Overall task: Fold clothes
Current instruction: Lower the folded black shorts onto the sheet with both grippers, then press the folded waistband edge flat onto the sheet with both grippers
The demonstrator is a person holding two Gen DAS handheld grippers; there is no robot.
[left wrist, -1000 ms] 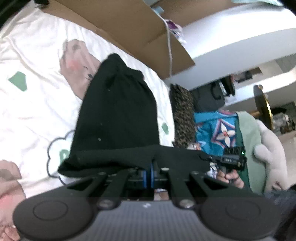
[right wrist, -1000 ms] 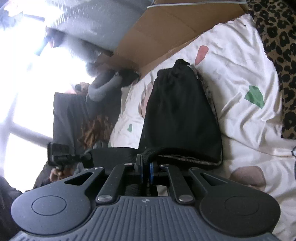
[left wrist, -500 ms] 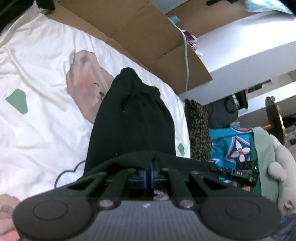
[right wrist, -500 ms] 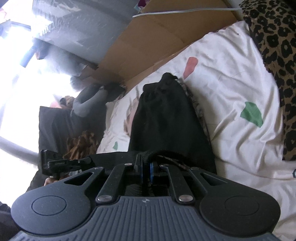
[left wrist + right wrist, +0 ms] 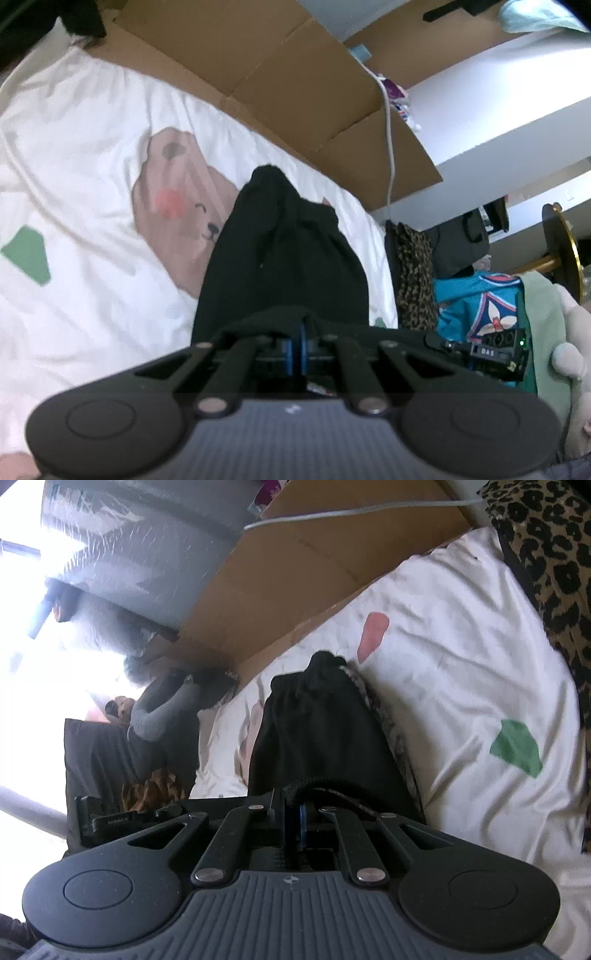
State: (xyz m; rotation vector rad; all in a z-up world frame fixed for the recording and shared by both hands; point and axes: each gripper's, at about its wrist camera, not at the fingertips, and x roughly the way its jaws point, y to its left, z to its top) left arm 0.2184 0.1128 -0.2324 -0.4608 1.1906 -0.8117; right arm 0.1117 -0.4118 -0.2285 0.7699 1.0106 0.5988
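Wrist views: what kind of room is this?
Likely a bedroom: a bed sheet printed with a bear, a plush toy, and clothes piled by the bed. Cardboard lines the wall side.

Black garment (image 5: 284, 258), plain, with a mottled grey-brown lining edge (image 5: 391, 731) visible in the right wrist view. White bedsheet (image 5: 92, 147) printed with a tan bear face (image 5: 177, 206) with pink cheek, green patches (image 5: 27, 254) and a coral-pink blotch (image 5: 373, 635). Brown cardboard (image 5: 295, 81) behind, crossed by a white cable (image 5: 388, 122). Leopard-print fabric (image 5: 554, 554) in tan and black. Teal cloth (image 5: 476, 306) patterned with a white, red and navy flower motif, beside pale green fabric (image 5: 543, 332) and a cream plush toy (image 5: 572, 354). Matte black left gripper (image 5: 297, 345) and right gripper (image 5: 293, 821), each with blue pads (image 5: 303, 343).
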